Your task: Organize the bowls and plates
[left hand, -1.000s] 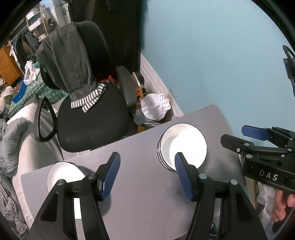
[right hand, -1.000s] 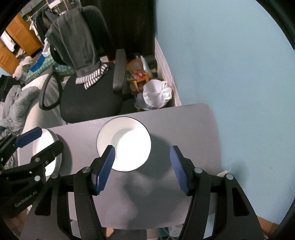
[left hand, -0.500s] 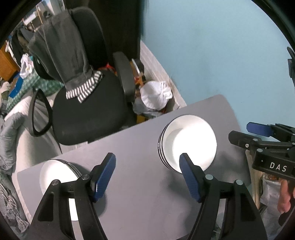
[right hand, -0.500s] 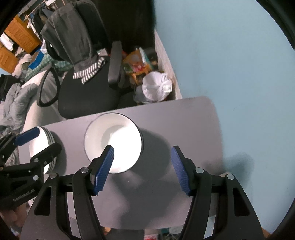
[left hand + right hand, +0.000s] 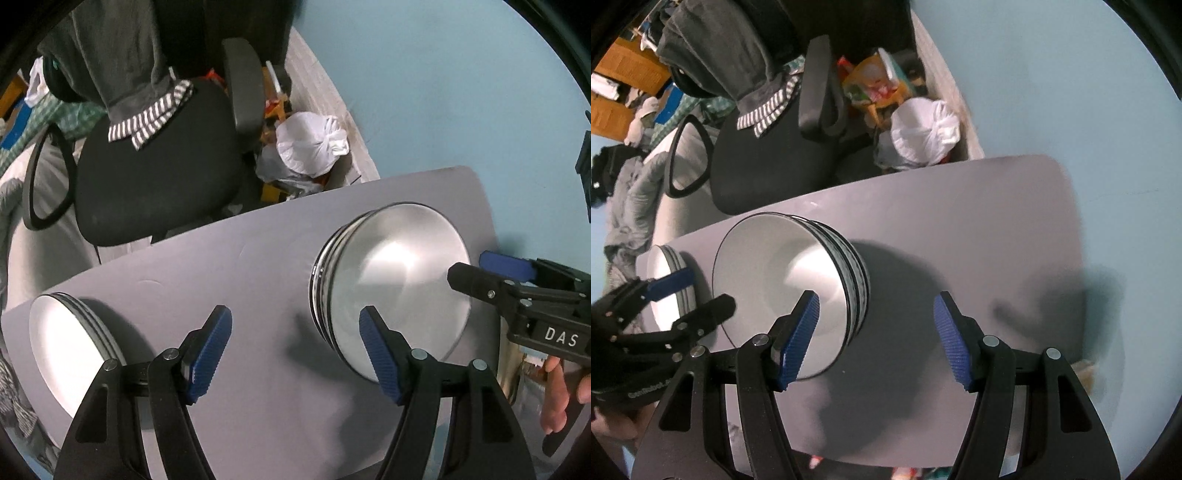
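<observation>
A stack of white bowls with dark rims (image 5: 399, 280) stands on the grey table (image 5: 258, 266), right of centre; it also shows in the right wrist view (image 5: 783, 280). A stack of white plates (image 5: 62, 343) lies at the table's left end, also seen in the right wrist view (image 5: 665, 273). My left gripper (image 5: 295, 347) is open and empty above the table between the two stacks. My right gripper (image 5: 875, 332) is open and empty, just right of the bowl stack, its left finger over the bowl's rim.
A black office chair (image 5: 155, 173) with grey clothes draped on it stands behind the table. A white tied bag (image 5: 314, 144) and clutter lie on the floor by the blue wall (image 5: 443, 92). The table's far edge runs close to the chair.
Both grippers have come down closer to the table; the bowl and plate stacks look larger. The right gripper has shifted right of the bowls. Both stay open.
</observation>
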Demonstrator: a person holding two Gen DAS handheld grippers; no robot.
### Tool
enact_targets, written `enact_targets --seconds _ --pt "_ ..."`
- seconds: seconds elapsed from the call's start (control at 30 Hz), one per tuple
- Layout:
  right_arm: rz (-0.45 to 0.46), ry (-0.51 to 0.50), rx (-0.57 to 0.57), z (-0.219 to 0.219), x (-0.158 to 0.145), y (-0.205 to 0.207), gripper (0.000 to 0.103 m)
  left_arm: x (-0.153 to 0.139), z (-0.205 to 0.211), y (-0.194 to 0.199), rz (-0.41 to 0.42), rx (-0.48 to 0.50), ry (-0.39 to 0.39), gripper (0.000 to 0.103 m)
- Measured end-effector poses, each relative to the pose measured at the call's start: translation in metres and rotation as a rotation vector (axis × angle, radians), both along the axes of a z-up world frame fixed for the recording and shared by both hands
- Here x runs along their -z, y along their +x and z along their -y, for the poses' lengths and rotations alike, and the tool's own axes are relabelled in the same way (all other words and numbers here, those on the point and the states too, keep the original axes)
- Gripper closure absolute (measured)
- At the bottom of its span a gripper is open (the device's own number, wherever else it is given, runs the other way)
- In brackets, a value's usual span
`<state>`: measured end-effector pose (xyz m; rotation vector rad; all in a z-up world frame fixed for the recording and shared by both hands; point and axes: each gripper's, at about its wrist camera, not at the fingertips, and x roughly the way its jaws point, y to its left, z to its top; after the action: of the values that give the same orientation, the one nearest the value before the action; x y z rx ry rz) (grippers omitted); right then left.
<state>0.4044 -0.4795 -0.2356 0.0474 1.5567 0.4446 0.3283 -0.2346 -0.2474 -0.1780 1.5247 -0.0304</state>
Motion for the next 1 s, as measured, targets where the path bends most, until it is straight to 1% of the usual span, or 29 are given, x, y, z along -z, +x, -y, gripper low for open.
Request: enact_targets --seconds 0.07,0.2,0.37,0.6,0.83,0.93,1.0 --pt "-0.029 0.016 0.001 0.001 0.008 0.003 0.04 0.008 -0.001 0.004 -0.025 -0.02 -0.012 0.03" --pt "-0.07 0.02 -0.004 -0.001 0.022 0.009 0.04 0.015 0.0 0.008 -0.043 -0.045 -0.041 0.03" --pt "-0.098 0.037 -0.005 0.0 0.032 0.014 0.04 0.027 -0.003 0.013 -0.089 -0.094 -0.124 0.03" --pt "-0.117 0.049 -0.007 -0.001 0.042 0.017 0.04 0.039 -0.006 0.014 -0.109 -0.118 -0.145 0.03" --pt "-0.141 0.057 -0.002 -0.002 0.049 0.017 0.04 0.049 -0.001 0.013 -0.126 -0.105 -0.168 0.031" --pt "-0.141 0.063 -0.003 -0.002 0.049 0.018 0.039 0.05 -0.001 0.013 -0.126 -0.11 -0.193 0.035" --pt "-0.141 0.063 -0.001 -0.002 0.049 0.017 0.039 0.05 -0.001 0.013 -0.131 -0.116 -0.214 0.044"
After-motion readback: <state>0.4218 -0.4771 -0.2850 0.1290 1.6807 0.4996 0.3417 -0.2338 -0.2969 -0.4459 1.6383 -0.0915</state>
